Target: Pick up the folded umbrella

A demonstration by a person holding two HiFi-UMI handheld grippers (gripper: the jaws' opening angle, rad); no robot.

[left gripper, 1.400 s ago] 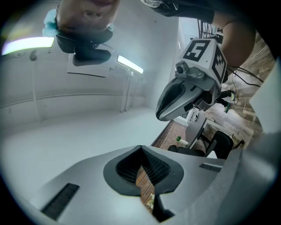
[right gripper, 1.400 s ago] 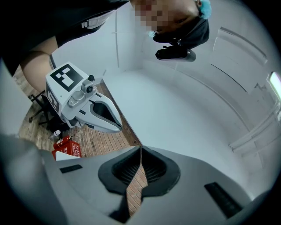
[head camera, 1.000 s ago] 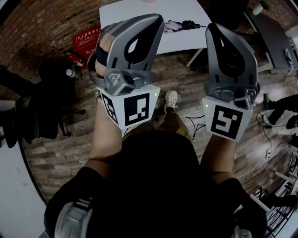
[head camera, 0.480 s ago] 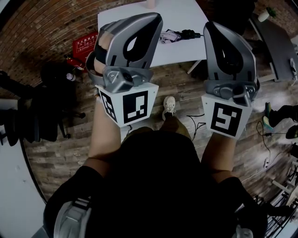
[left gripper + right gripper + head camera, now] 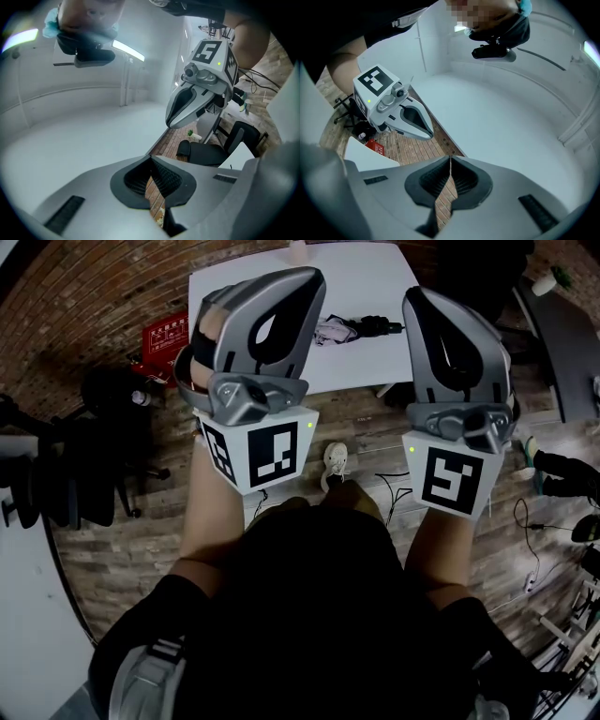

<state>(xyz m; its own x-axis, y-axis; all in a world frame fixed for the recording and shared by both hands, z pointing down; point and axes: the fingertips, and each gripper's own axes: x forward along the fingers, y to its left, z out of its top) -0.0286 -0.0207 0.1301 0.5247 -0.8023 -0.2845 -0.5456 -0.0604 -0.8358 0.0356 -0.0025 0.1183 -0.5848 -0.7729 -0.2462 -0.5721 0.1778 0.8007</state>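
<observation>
The folded umbrella lies on a white table ahead of me, a dark bundle with a pale patterned part. Both grippers are held up in front of my chest, well short of the table and above the wooden floor. In the head view the left gripper and the right gripper point forward. The left gripper's pads meet with nothing between them. The right gripper is likewise shut and empty. Each gripper view shows the other gripper alongside; neither shows the umbrella.
A red box lies on the floor left of the table, with a black office chair nearer me. My shoe and loose cables are on the floor below. A dark table stands at the right. A small cup sits at the table's far edge.
The table and umbrella have slid down and nearer in the head view as I step forward. Both grippers keep the same pose and stay shut.
</observation>
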